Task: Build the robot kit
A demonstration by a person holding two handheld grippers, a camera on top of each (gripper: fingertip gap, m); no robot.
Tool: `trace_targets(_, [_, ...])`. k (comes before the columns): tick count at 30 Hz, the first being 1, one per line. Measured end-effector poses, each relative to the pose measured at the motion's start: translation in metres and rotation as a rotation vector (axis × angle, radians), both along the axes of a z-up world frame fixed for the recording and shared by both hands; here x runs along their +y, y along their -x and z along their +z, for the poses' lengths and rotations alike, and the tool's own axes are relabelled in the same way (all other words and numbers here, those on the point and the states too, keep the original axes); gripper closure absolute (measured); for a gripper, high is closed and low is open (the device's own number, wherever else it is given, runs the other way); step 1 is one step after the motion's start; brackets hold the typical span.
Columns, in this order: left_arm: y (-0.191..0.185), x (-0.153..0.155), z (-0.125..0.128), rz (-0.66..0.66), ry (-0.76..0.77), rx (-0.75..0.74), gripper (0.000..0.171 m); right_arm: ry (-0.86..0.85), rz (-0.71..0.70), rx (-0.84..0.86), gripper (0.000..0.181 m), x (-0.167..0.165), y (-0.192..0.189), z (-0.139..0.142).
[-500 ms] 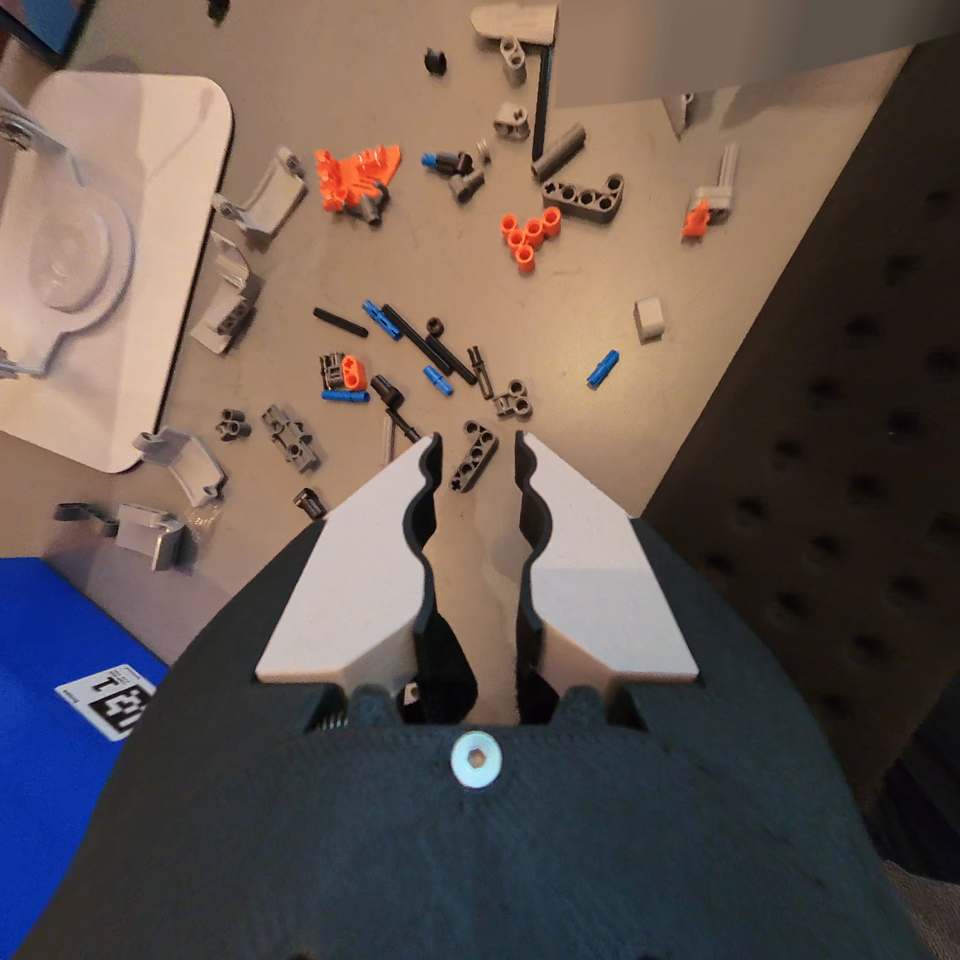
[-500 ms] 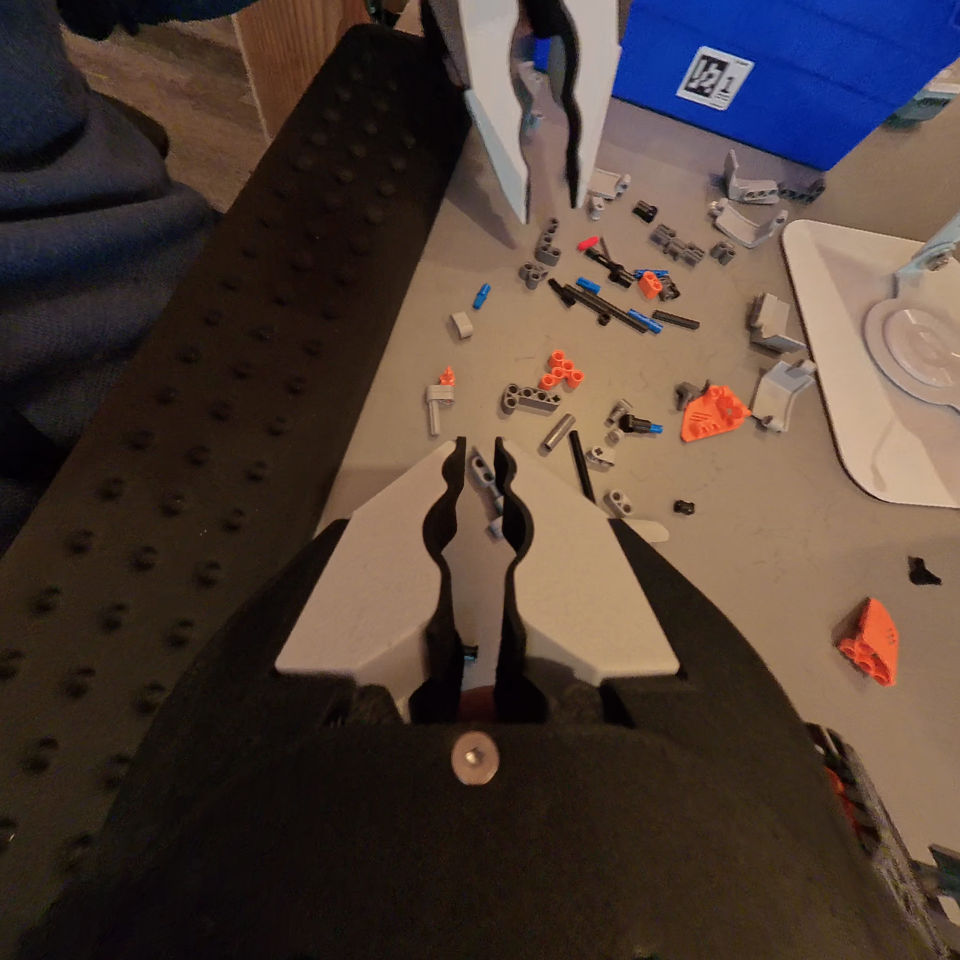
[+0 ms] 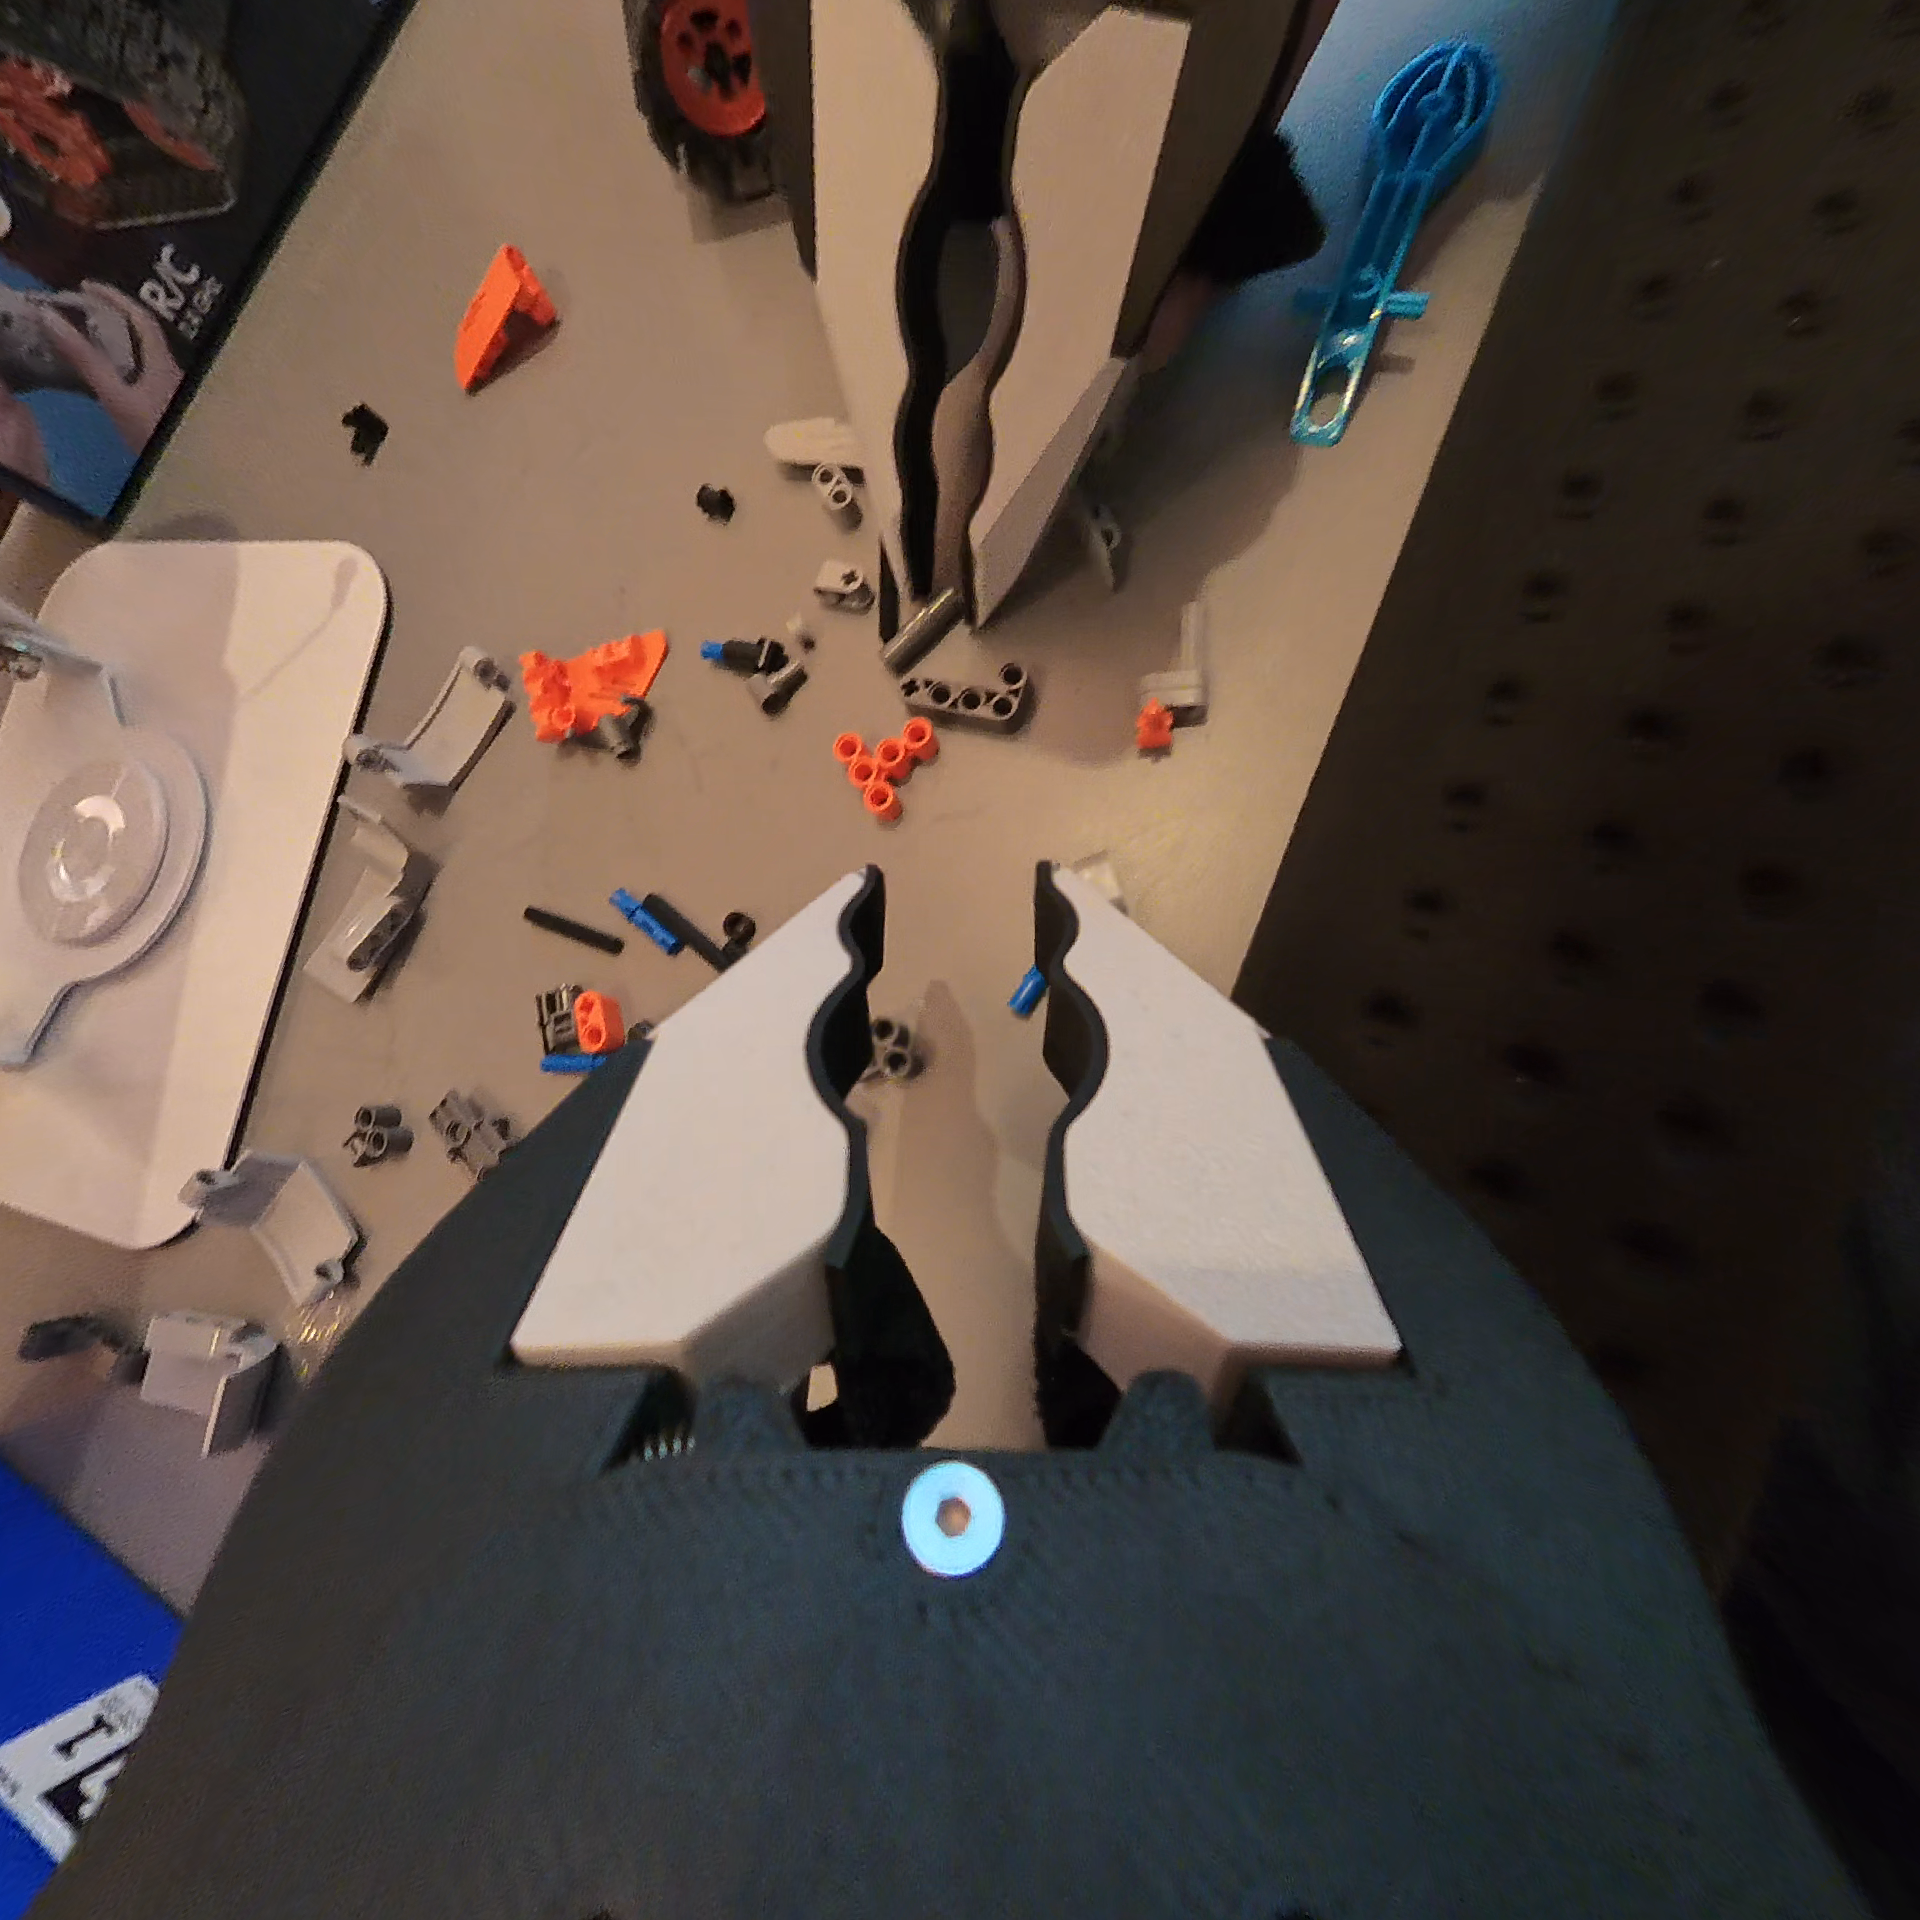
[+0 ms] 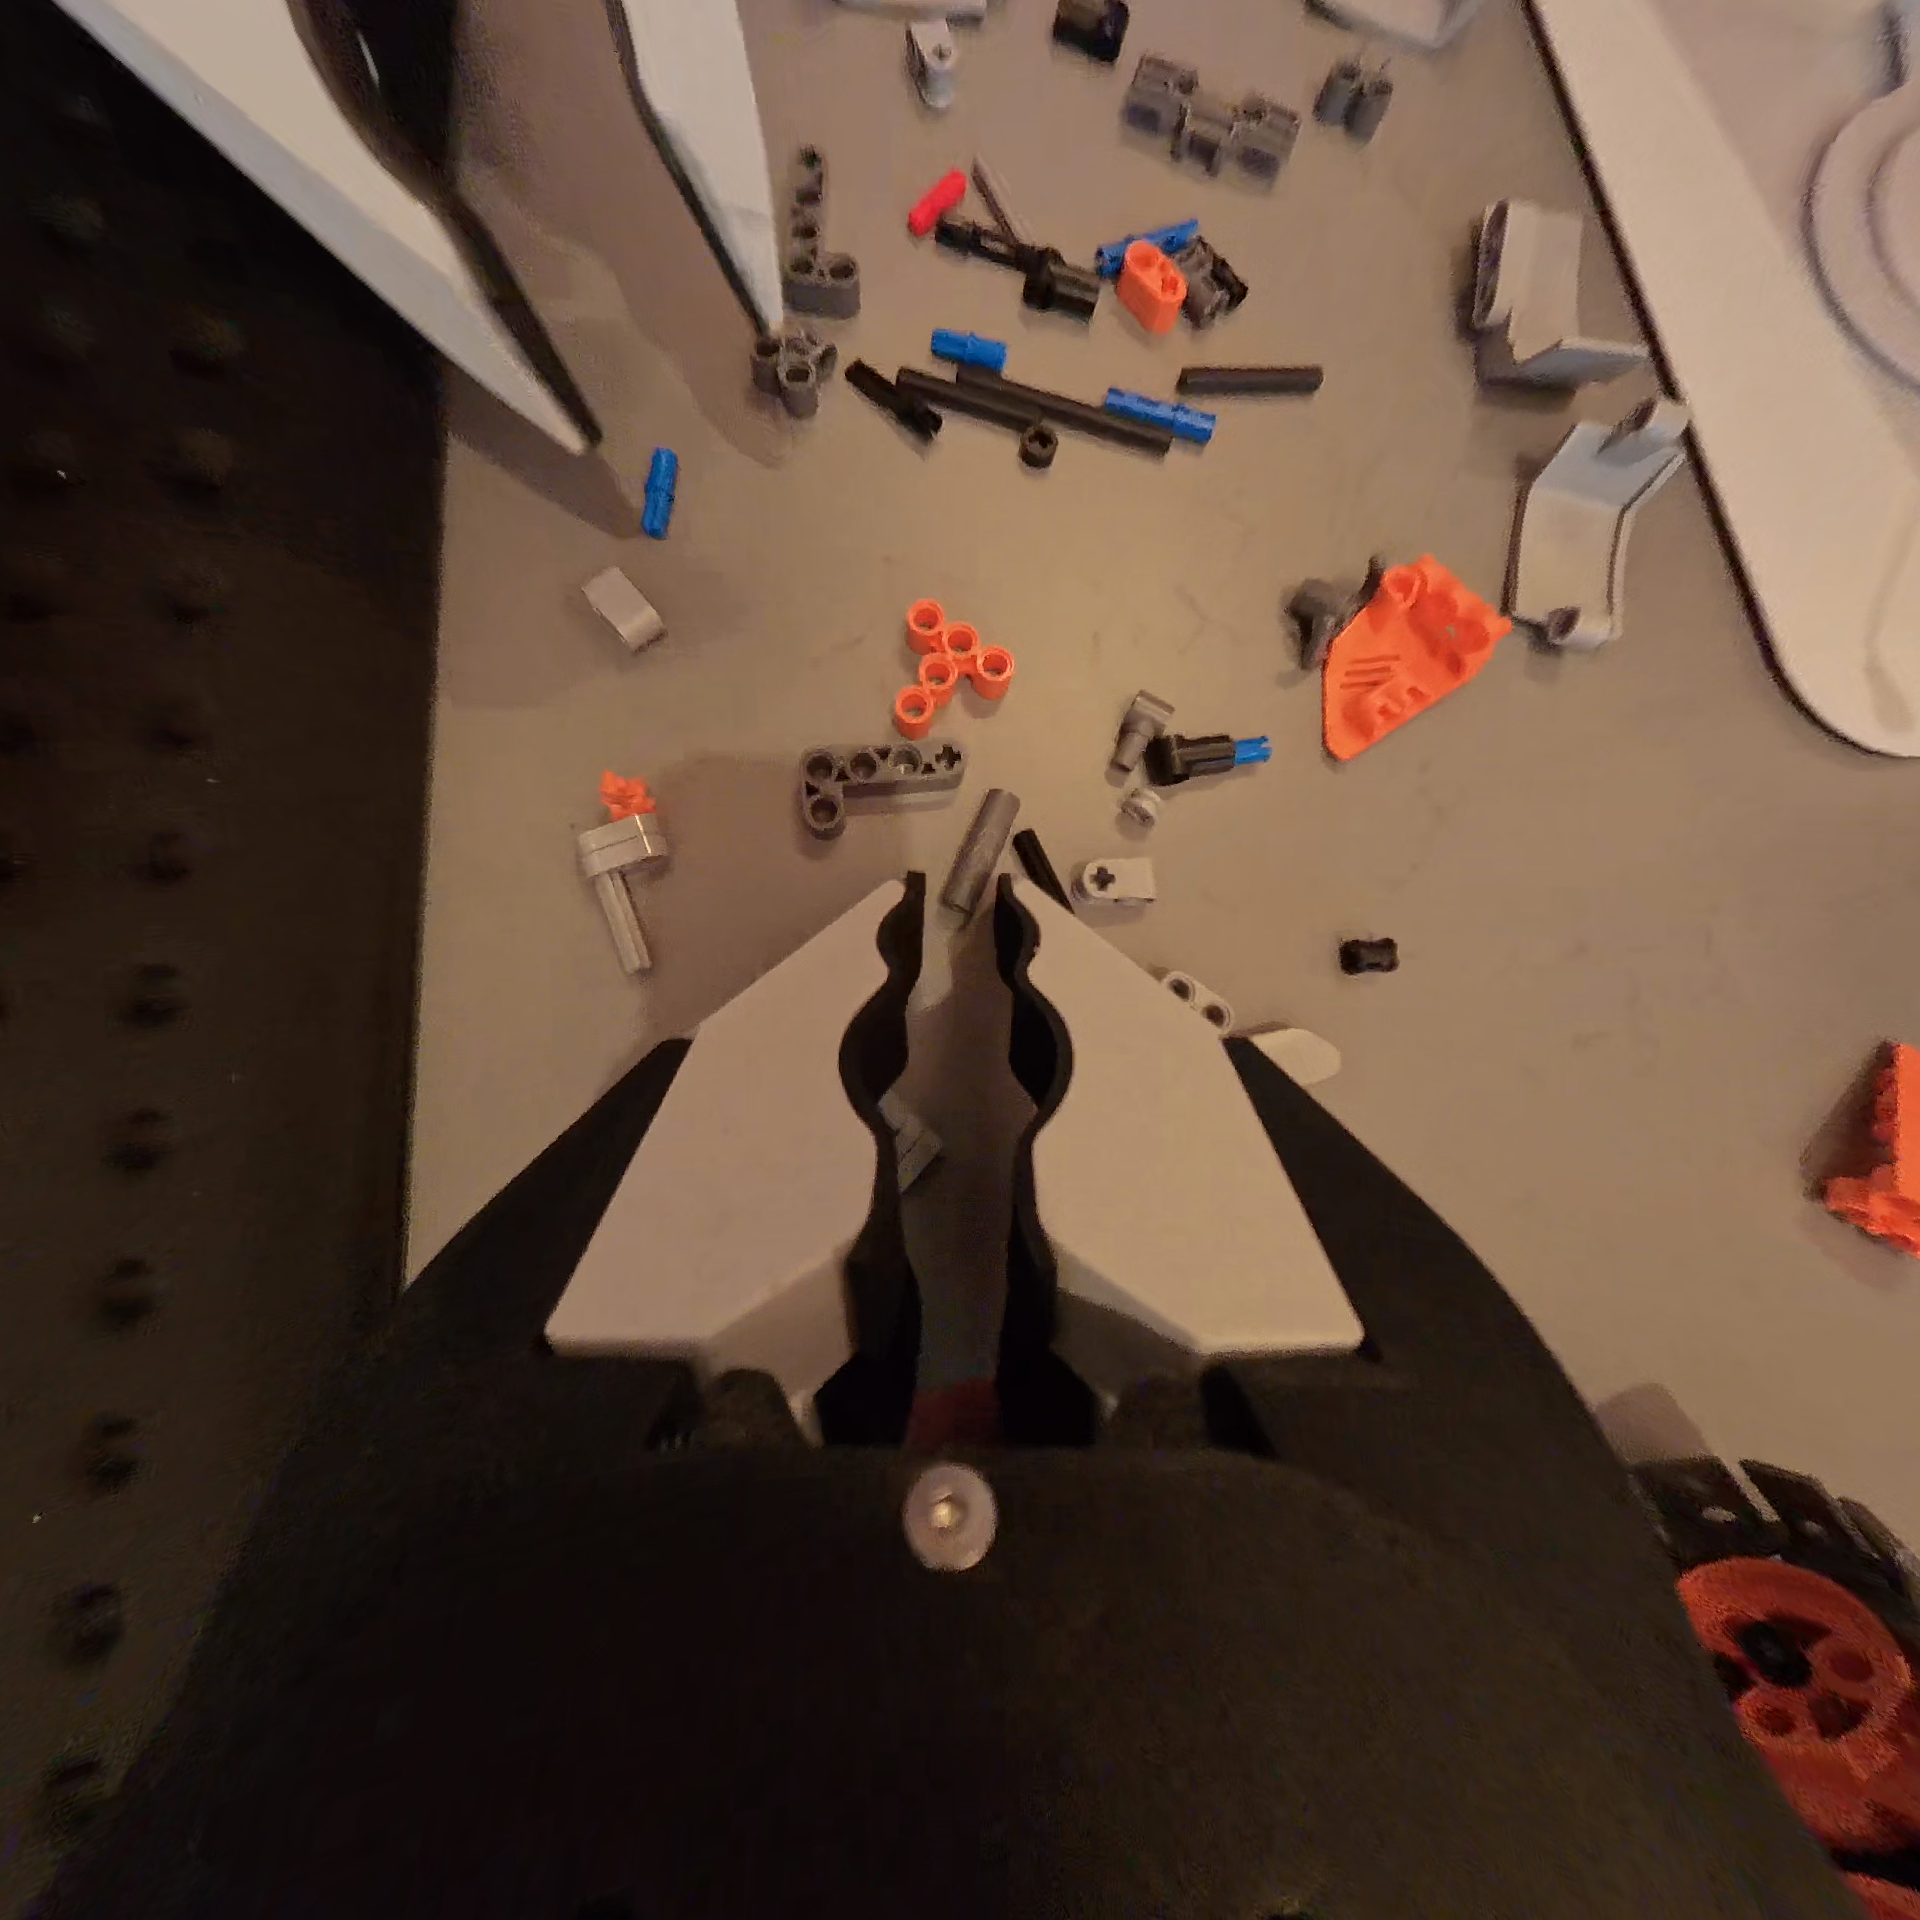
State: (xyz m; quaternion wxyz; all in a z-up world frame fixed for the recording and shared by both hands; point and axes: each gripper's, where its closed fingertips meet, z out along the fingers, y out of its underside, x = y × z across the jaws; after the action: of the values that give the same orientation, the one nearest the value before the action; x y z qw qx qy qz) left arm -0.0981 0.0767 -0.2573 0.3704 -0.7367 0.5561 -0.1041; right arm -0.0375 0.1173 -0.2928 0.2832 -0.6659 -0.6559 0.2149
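Right wrist view: right gripper [image 4: 958, 896] nearly closed around grey tube [image 4: 980, 847]; left gripper [image 3: 958, 902] open, empty.

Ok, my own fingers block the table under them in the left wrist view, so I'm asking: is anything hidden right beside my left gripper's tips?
Observer: Yes. The right wrist view shows a dark grey bent beam lying beside one fingertip of your left gripper.
Operator: Any red piece around there?
Observer: One red pin, just past that beam, at the end of a black connector.
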Motion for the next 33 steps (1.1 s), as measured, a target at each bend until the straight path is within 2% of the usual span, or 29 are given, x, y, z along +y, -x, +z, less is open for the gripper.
trace_targets(2, [-0.007,-0.002,0.002,-0.019,0.004,-0.02,0.145,0.001,0.006,0.002,0.176,-0.001,0.002,0.0])
trace_targets(11, [-0.029,-0.009,0.008,-0.069,0.009,-0.075,0.141,-0.038,0.026,0.033,0.177,0.002,-0.006,0.013])
trace_targets(24, [-0.062,-0.019,-0.015,-0.151,0.073,-0.017,0.137,-0.067,0.031,0.136,0.177,-0.007,-0.031,0.046])
trace_targets(31, [-0.066,-0.017,-0.032,-0.154,0.092,0.052,0.147,-0.081,0.043,0.155,0.177,-0.014,-0.035,0.054])
trace_targets(33, [-0.068,-0.018,-0.036,-0.162,0.099,0.054,0.155,-0.082,0.047,0.151,0.177,-0.014,-0.036,0.053])
